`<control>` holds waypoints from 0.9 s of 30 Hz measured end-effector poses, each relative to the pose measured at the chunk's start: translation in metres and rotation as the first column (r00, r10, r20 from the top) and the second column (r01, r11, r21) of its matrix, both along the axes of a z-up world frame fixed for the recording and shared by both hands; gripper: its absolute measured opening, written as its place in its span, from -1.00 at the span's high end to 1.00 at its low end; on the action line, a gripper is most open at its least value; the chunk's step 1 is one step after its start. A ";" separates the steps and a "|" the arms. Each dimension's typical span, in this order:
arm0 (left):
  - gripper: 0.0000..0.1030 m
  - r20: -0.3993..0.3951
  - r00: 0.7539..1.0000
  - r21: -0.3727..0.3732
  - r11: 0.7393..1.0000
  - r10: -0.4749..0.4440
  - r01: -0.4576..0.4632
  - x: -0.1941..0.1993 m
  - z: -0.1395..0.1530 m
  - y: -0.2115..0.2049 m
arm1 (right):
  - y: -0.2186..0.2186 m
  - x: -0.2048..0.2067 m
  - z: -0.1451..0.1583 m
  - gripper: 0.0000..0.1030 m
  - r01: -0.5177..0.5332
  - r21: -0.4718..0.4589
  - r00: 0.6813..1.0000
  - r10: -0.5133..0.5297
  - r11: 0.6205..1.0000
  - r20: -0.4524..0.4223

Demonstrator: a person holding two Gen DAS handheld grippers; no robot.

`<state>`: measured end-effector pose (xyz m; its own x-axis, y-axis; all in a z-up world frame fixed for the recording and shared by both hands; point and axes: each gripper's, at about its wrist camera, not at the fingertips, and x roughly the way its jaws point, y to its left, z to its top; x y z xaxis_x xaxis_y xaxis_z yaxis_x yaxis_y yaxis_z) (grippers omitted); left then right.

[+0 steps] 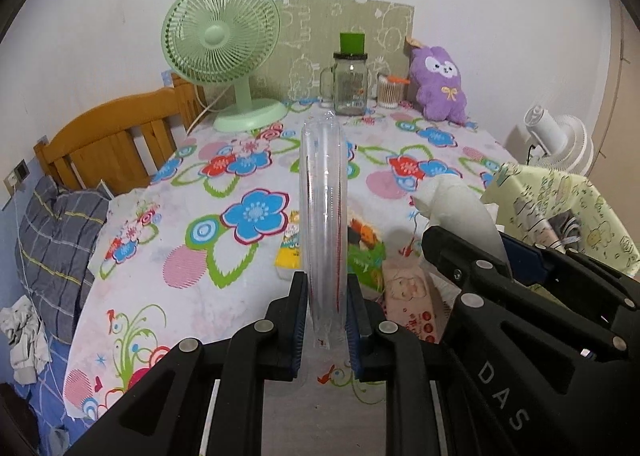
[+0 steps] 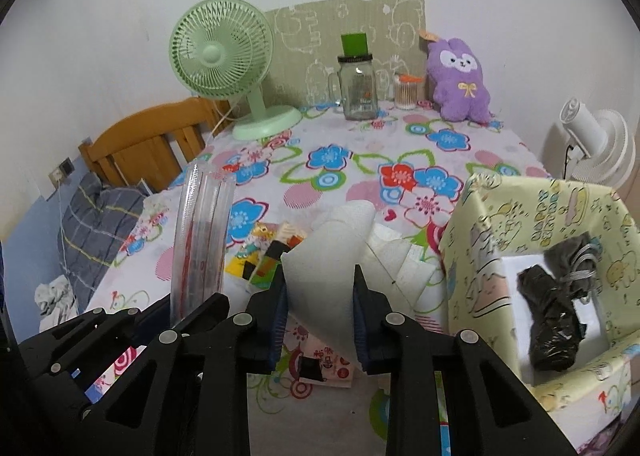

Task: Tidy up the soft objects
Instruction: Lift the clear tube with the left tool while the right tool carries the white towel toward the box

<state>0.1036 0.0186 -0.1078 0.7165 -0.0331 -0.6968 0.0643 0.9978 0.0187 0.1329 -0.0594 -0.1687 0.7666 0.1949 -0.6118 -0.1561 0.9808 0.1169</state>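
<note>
Left tool (image 1: 327, 310) is pinching a clear plastic pack (image 1: 323, 216); right tool (image 2: 320, 310) is clamping white foam sheet (image 2: 332, 256). Slick pack is risking slipping out.

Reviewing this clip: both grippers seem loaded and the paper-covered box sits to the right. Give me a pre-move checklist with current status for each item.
1. Left gripper grips the clear plastic bag between both pads: ok.
2. Right gripper holds the white foam sheet: ok.
3. Yellow patterned box open on top: ok.
4. Room in the box: cannot tell; a black bundle already lies inside, though white floor shows around it.
5. Sheet clear of the packets on the tablecloth: cannot tell.
6. Purple plush not yet sorted, upright against the back wall: not ok.
</note>
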 end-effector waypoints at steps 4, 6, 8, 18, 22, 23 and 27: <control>0.69 0.024 1.000 0.000 1.000 0.000 0.000 -0.003 0.012 -0.002 | -0.001 -0.005 0.012 0.40 -0.002 0.003 1.000 0.002 1.000 0.019; 0.69 0.037 0.999 0.006 1.000 0.001 -0.001 -0.006 0.018 -0.003 | -0.003 -0.007 0.017 0.40 -0.001 0.004 1.000 0.001 1.000 0.028; 0.69 0.053 0.999 0.013 1.000 0.002 -0.002 -0.008 0.024 -0.004 | -0.004 -0.009 0.023 0.40 0.000 0.006 0.999 -0.001 1.000 0.038; 0.69 0.104 0.995 -0.003 1.000 0.004 -0.003 -0.012 0.049 -0.013 | -0.011 -0.017 0.051 0.40 -0.012 -0.013 0.996 0.013 1.000 0.089; 0.69 0.116 0.993 -0.003 1.000 -0.003 0.004 -0.013 0.057 -0.018 | -0.017 -0.018 0.061 0.40 -0.012 -0.016 0.994 0.014 1.000 0.108; 0.69 0.120 0.993 -0.001 1.000 -0.005 0.005 -0.013 0.058 -0.020 | -0.019 -0.018 0.062 0.40 -0.012 -0.016 0.994 0.014 1.000 0.112; 0.69 0.129 0.991 0.000 1.000 -0.016 0.016 -0.014 0.063 -0.028 | -0.028 -0.020 0.068 0.40 -0.006 -0.019 0.992 0.008 1.000 0.124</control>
<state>0.0892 -0.0089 -0.0453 0.8000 -0.0461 -0.5982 0.0772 0.9967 0.0266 0.1132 -0.0871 -0.1003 0.8356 0.1903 -0.5153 -0.1751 0.9814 0.0784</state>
